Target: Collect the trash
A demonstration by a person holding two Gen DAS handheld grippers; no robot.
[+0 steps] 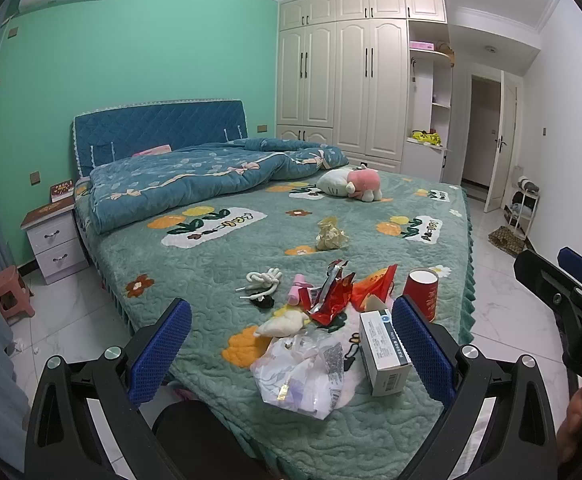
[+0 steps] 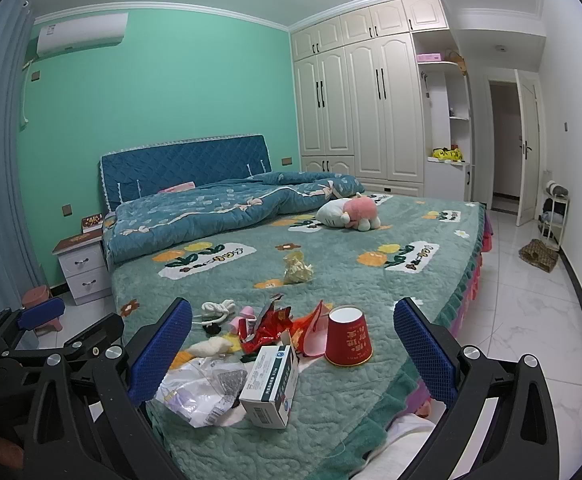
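Trash lies in a heap on the near corner of the green bedspread [image 1: 195, 276]. It holds a clear plastic bag [image 1: 303, 372], a white carton [image 1: 383, 352], an upside-down red paper cup [image 1: 423, 292], red foil wrappers [image 1: 335, 296] and an orange bag [image 1: 375, 286]. A crumpled yellowish wrapper [image 1: 329, 234] sits alone farther up the bed. My left gripper [image 1: 291, 344] hangs open above the bag and carton, holding nothing. My right gripper [image 2: 291, 350] is open too, framing the carton [image 2: 271, 388] and cup [image 2: 349, 336], well above them.
A white cord [image 1: 265, 280], a pink item [image 1: 301, 292] and a pale tissue lump [image 1: 283, 324] lie among the trash. A plush toy [image 1: 351, 184] and blue quilt [image 1: 179, 184] lie farther back. A nightstand [image 1: 53, 240] and pink stool [image 1: 11, 292] stand left; tiled floor [image 1: 507, 292] runs right.
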